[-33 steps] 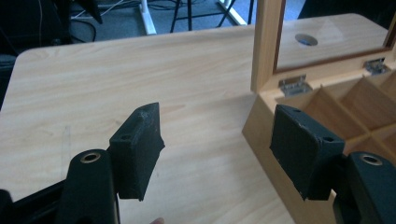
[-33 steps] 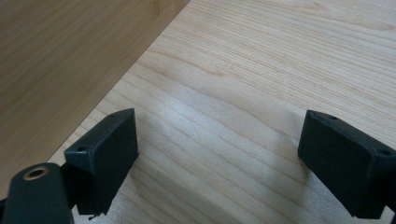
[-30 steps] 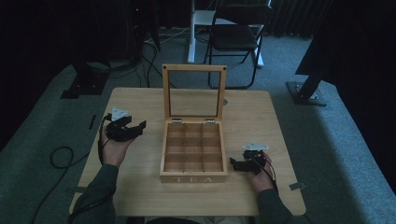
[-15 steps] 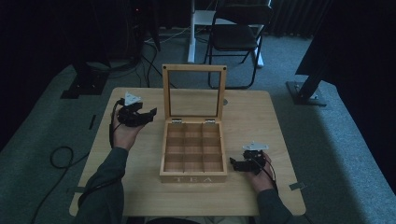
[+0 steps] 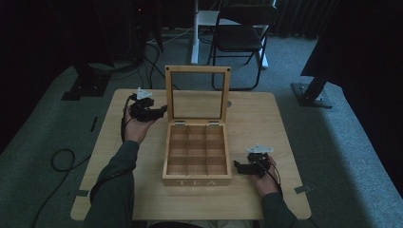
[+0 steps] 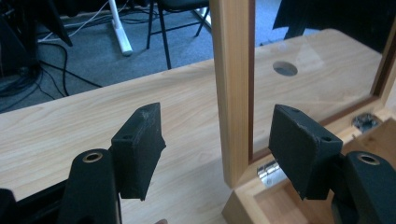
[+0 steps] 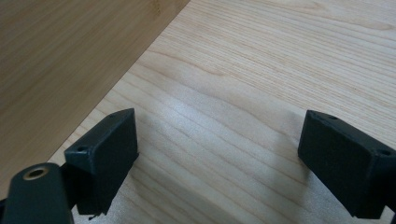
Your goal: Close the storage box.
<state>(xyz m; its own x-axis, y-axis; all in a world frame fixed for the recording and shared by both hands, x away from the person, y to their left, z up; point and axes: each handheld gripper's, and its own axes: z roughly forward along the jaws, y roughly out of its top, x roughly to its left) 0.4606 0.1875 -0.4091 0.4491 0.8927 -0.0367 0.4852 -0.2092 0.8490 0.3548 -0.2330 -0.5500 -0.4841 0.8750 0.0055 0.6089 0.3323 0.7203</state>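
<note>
1. Tea box [image 5: 196, 154]: a wooden box marked TEA on its front wall stands in the middle of the table [image 5: 266, 118], its inside split into small square compartments.
2. Its lid [image 5: 196, 94], a wooden frame around a clear pane, stands upright at the back on two metal hinges [image 5: 179, 123].
3. The left gripper [image 5: 161, 111] is held up just beside the lid's left edge, its tips pointing at the frame.
4. In the left gripper view, its jaws stand wide apart with the lid's left upright post [image 6: 232, 88] rising between them; neither jaw touches the wood.
5. Through the pane beyond the farther jaw, a round hole [image 6: 285, 68] in the table top shows.
6. The right gripper [image 5: 237, 167] lies low on the table just beside the box's right wall near its front corner, tips pointing at the box.
7. In the right gripper view, its jaws are spread wide over bare table, holding nothing; the box wall [image 7: 70, 51] lies past the left jaw.
8. A folding chair [image 5: 242, 33] stands on the carpet well beyond both grippers, behind the table.
</note>
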